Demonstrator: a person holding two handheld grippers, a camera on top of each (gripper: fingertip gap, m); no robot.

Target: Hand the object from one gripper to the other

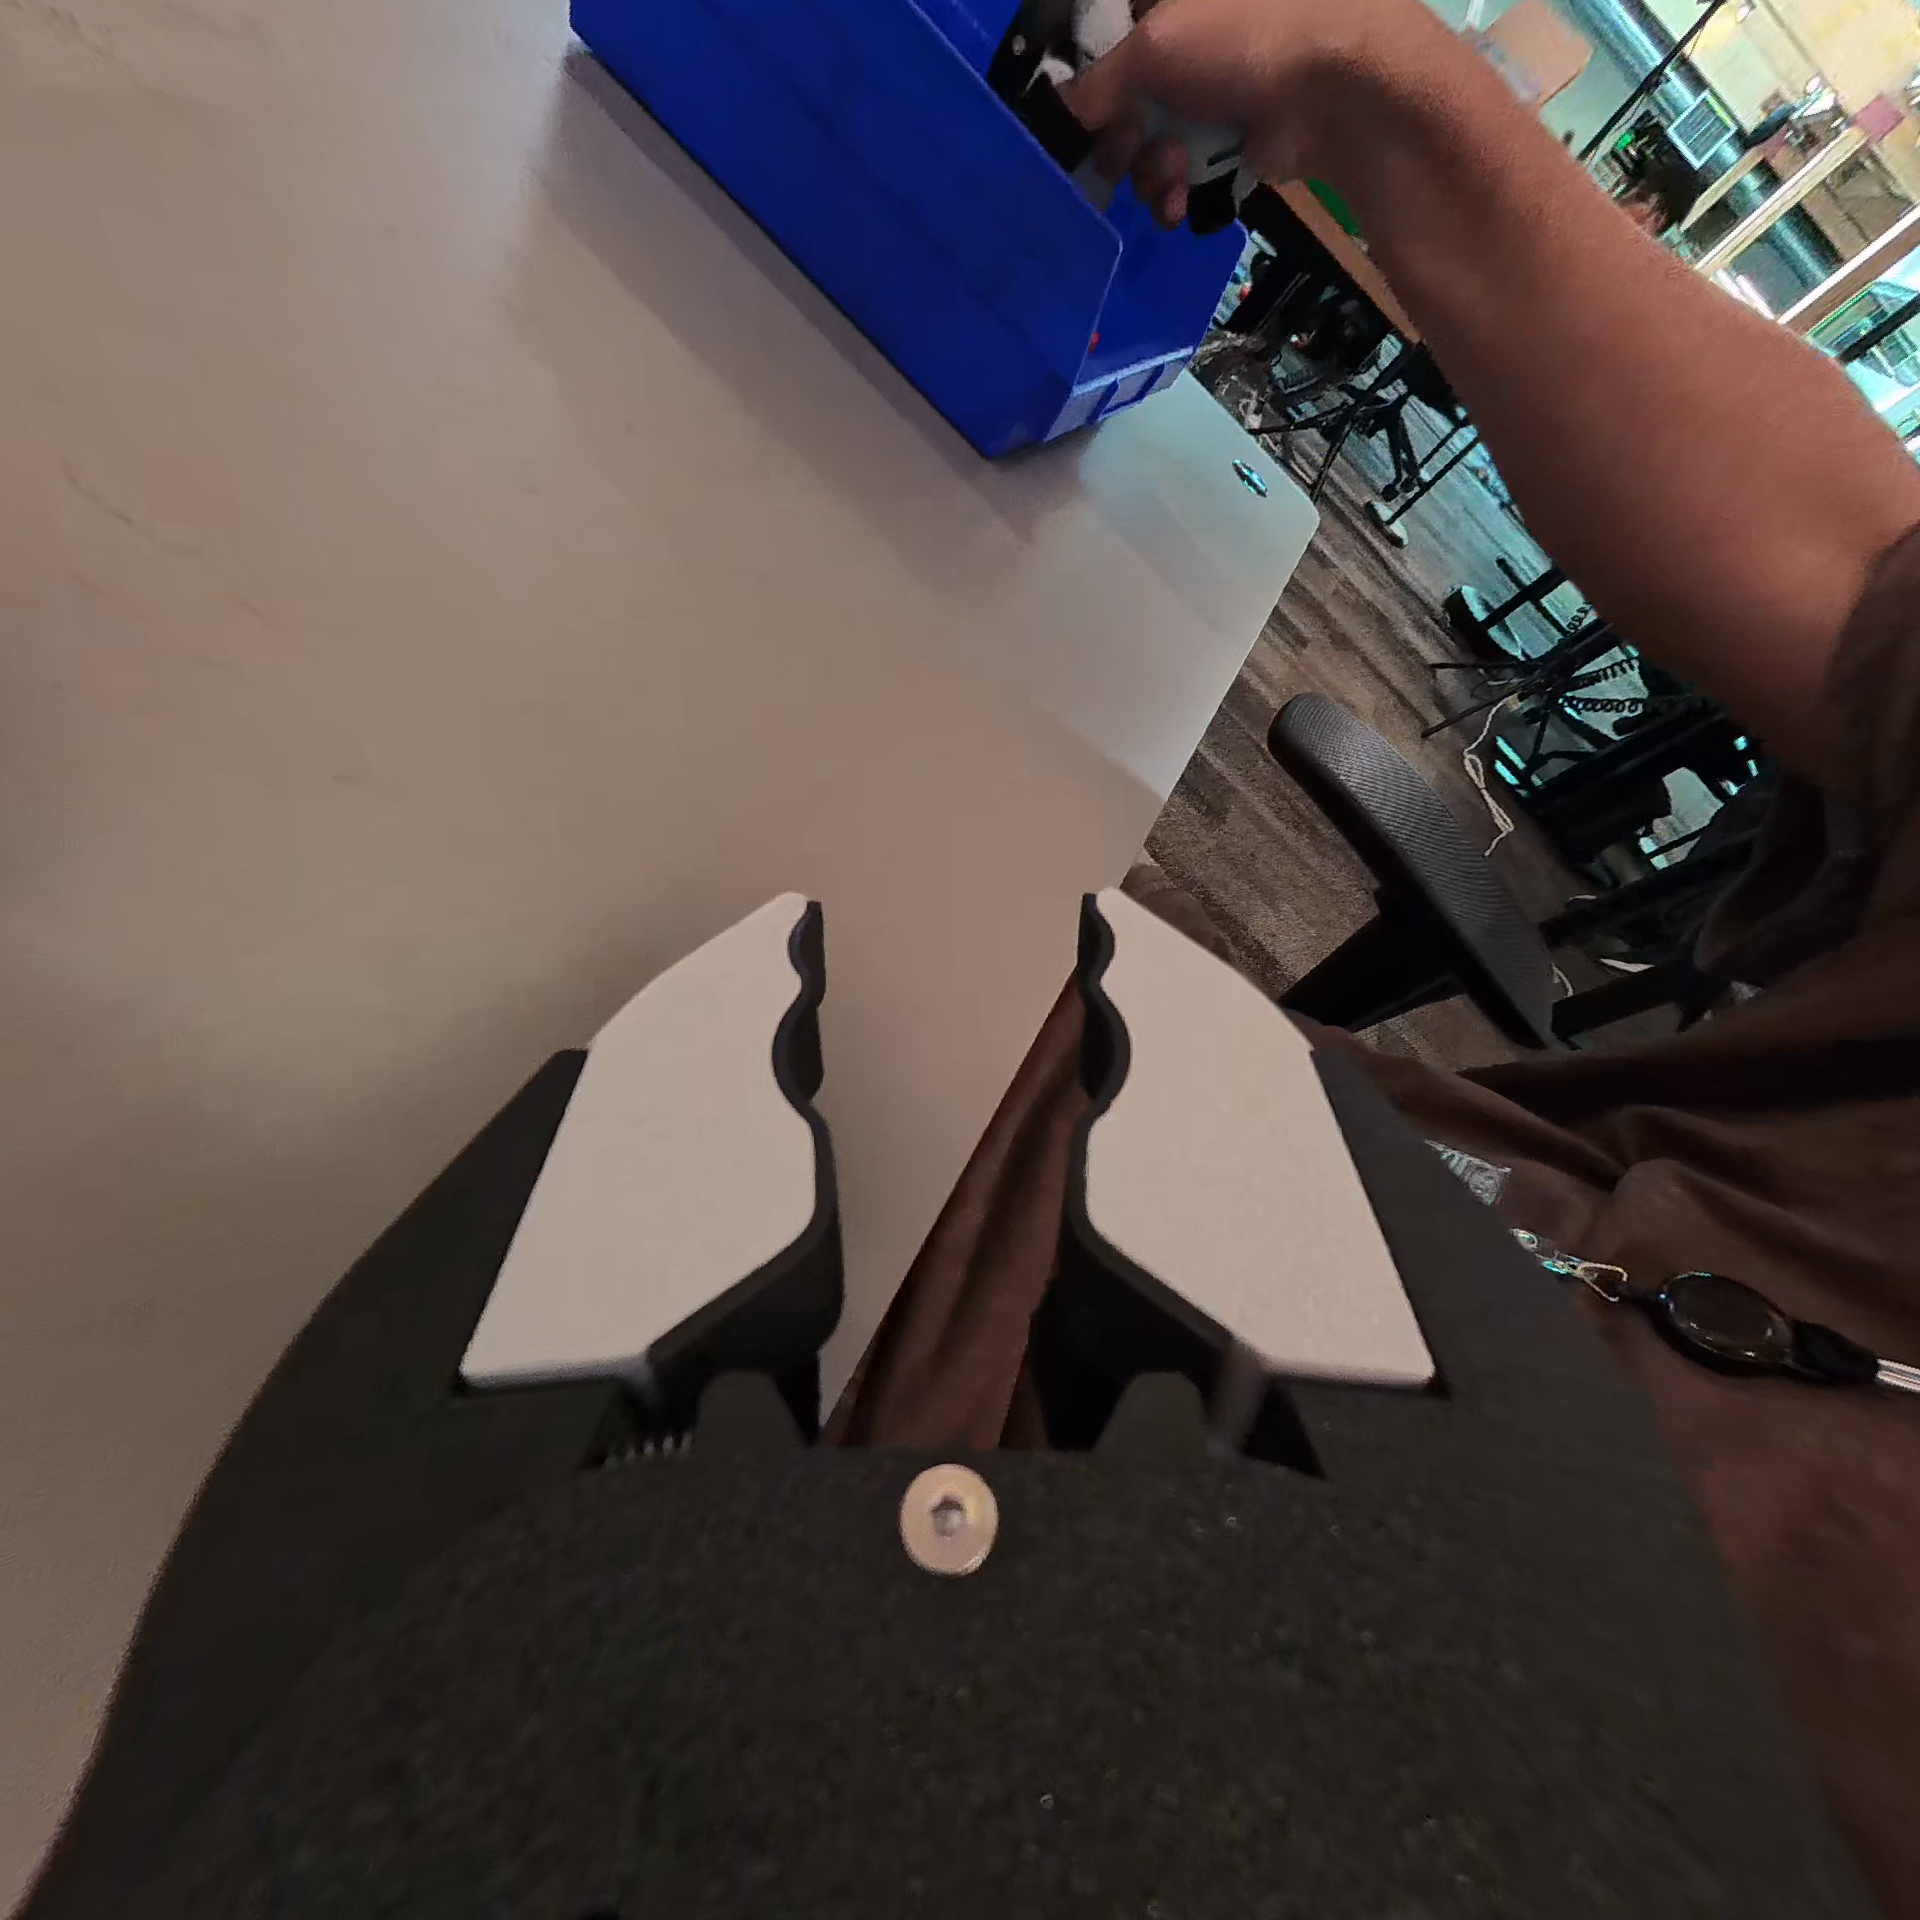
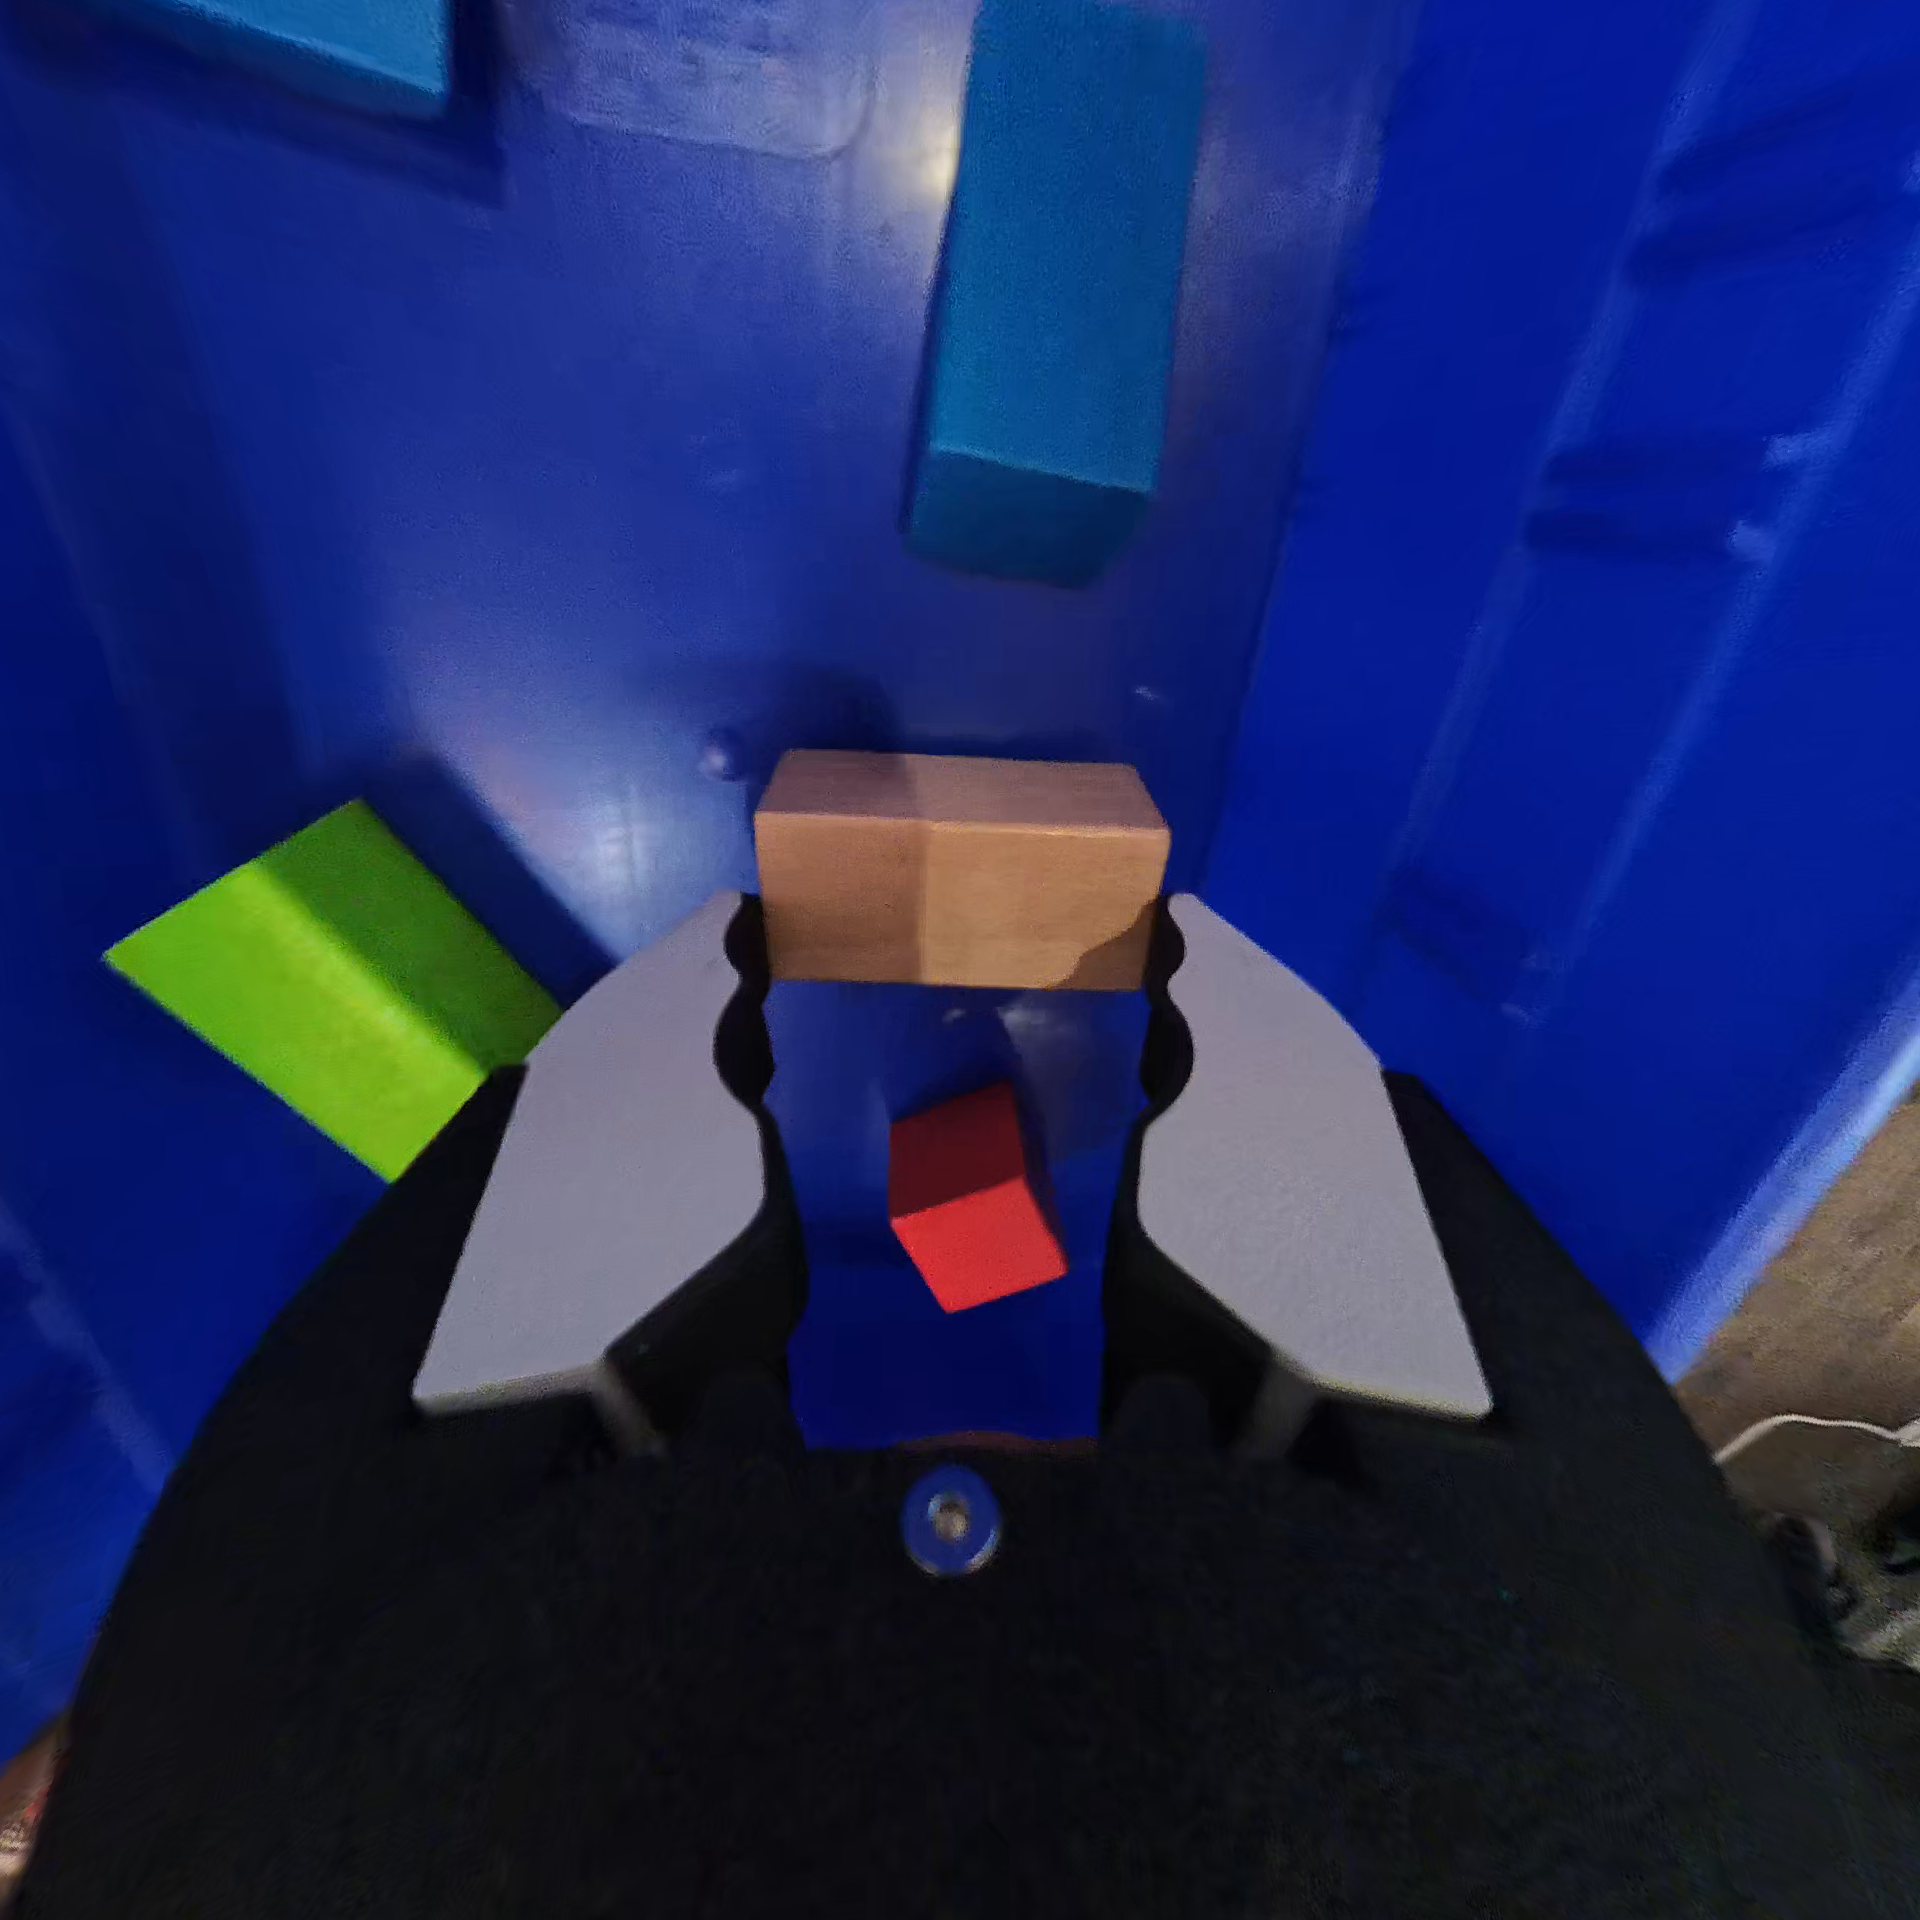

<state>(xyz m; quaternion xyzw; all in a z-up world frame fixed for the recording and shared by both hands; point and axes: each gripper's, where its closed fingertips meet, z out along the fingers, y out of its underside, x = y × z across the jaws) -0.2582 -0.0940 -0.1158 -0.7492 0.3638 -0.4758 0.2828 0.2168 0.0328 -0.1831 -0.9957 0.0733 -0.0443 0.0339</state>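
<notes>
Each gripper has a black body, two pale grey fingers with wavy black edges, and one silver screw. The person wears a brown shirt.

Blocks in a blue bin, a pale table, a chair beyond its edge.
A green block, a red cube and a long teal block are seen lying apart on the floor of the blue bin. The bin is set on a pale table, near its far corner. A black mesh chair is seen on the wood-patterned floor beside the table.
</notes>
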